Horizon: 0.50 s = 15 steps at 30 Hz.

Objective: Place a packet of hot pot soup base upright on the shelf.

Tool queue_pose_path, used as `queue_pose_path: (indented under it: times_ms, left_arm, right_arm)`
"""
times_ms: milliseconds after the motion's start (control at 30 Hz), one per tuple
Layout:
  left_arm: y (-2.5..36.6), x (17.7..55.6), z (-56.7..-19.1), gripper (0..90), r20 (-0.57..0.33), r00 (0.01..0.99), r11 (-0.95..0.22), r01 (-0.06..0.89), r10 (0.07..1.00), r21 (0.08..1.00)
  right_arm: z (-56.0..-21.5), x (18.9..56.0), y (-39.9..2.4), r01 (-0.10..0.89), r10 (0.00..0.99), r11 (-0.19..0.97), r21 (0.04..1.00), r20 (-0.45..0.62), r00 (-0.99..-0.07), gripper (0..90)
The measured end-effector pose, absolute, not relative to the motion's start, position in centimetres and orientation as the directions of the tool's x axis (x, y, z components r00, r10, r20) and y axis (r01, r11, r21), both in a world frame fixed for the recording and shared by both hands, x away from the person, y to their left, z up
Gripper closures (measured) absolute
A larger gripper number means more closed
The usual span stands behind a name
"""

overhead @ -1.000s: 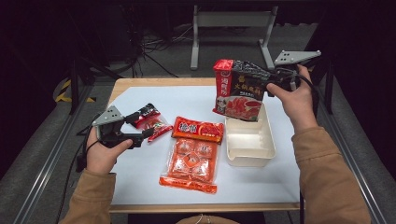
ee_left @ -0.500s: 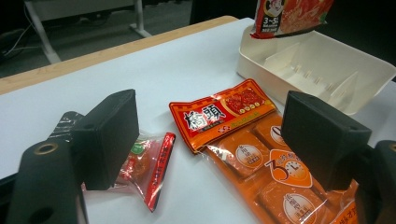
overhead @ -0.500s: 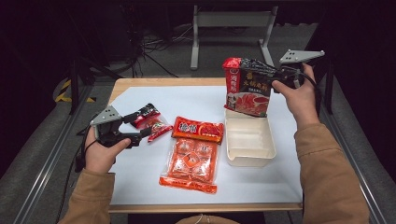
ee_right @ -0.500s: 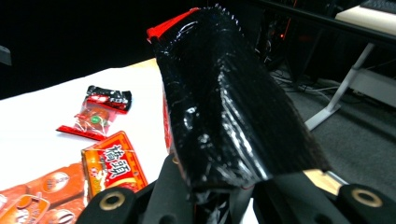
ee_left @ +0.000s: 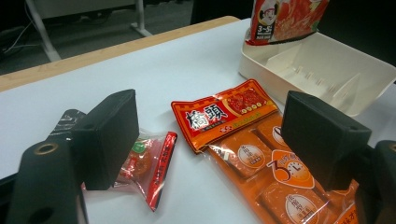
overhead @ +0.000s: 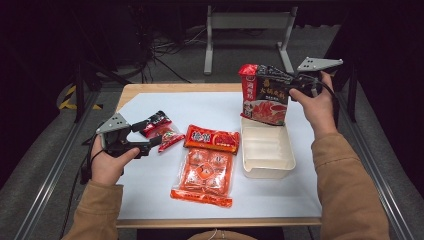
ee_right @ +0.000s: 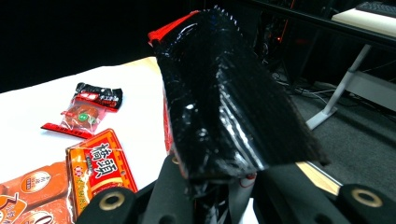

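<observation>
The person's right hand (overhead: 316,102) is reaching forward at the far right of the table, its forearm running up from the near right corner. It is holding the right gripper (overhead: 292,84) level, pointing left, with its jaws clamping one edge of the large red and black pouch (overhead: 264,93). The pouch is hanging upright in the air, its lower edge just over the far end of the white tray (overhead: 265,150). In the right gripper view the pouch (ee_right: 229,102) is rising from between the closed jaws and showing its glossy black back, so the printing on it cannot be read there.

The left hand (overhead: 110,162) is resting at the near left, holding the left gripper (overhead: 145,135) level and pointing right. Its jaws are standing wide apart and gripping nothing; the small red and black sachet (overhead: 161,130) is lying just beyond them. In the left gripper view one black jaw is covering part of the sachet (ee_left: 149,163).

The bottom edge of that view is cutting off the clear orange pack (ee_left: 275,177).

Counted across the table: four packets in all, namely the held pouch, the sachet, one flat orange-red packet (overhead: 212,139) and one clear orange pack (overhead: 204,176) of blocks, whose far end the flat packet is overlapping. There is one tray, and the left gripper view shows dividers inside the tray (ee_left: 322,65).
</observation>
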<state>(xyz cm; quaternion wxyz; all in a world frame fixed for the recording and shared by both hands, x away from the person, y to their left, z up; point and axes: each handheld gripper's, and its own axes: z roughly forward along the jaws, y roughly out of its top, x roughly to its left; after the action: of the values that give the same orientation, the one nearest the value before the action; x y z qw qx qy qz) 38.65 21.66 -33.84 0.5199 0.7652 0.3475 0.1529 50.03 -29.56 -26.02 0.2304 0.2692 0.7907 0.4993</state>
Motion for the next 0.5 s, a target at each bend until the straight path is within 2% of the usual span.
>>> queue_pose_path:
  times_ms: [500]
  left_arm:
    - [21.7, 38.8, -33.9, 20.3, -0.151, 0.713, -0.201, 0.385, 0.685, 0.901]
  right_arm:
    - [-28.3, 50.2, -29.4, 0.197, 0.660, 0.338, 0.920, -0.083, -0.746, 81.5]
